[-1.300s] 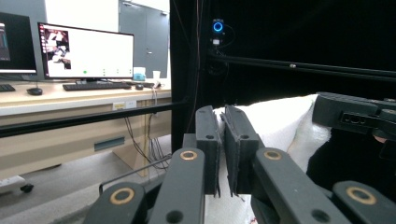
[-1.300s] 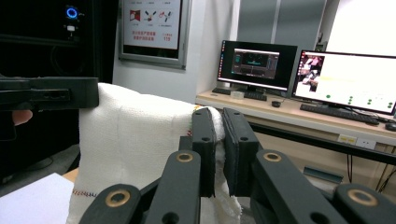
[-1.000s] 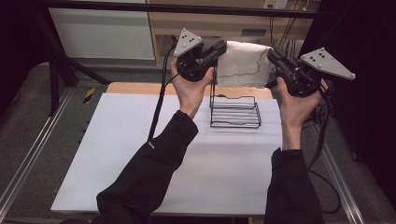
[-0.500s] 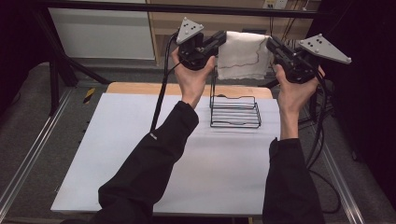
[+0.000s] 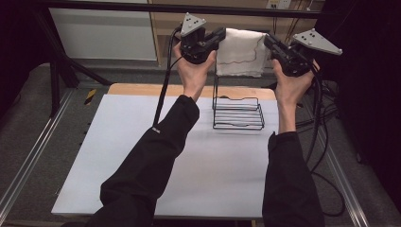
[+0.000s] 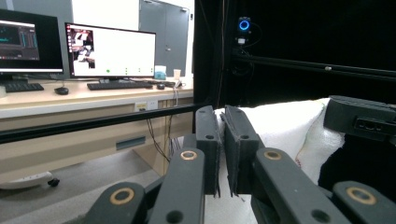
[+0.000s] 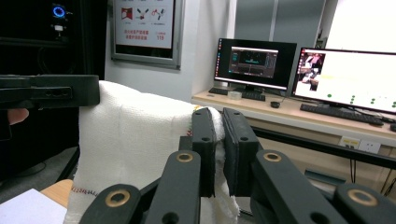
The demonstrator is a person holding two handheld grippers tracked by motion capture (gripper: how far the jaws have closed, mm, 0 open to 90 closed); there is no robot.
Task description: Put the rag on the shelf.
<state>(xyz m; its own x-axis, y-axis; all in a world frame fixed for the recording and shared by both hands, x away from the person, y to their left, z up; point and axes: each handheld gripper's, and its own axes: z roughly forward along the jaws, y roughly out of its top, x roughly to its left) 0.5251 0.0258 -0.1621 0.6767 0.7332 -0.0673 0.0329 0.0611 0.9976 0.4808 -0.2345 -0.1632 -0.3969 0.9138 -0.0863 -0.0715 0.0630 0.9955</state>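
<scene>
Surface: one desk (image 5: 142,156) covered by a pale sheet, a strip of wood showing at its far edge; grey floor and metal rails to either side, a black frame bar across the back.

Room: dark curtained surround; beyond it a long wooden office counter (image 6: 70,100).

Items, counted:
- One white towel (image 5: 243,52) with red stitching along its hem, held up in the air above the far edge of the desk, stretched between the two grippers.
- One black wire rack (image 5: 238,112), standing on the desk directly under the towel, its upright post rising toward the cloth; apart from both grippers.
- Two grippers. Left gripper (image 5: 218,38): fingers (image 6: 208,149) closed nearly together, pinching the towel's upper left corner. Right gripper (image 5: 270,43): fingers (image 7: 204,149) likewise closed on the towel's upper right corner.
- Two forearms in black sleeves, entering from the near edge.
- Two monitors (image 7: 348,77) and two keyboards (image 6: 122,85) on the counter.

By view: the high view takes in the desk, the rack and the whole spread of the towel. The left gripper view adds a camera with a blue ring light (image 6: 243,25). The right gripper view adds a wall poster (image 7: 144,25) and the towel's stitched hem close up.
</scene>
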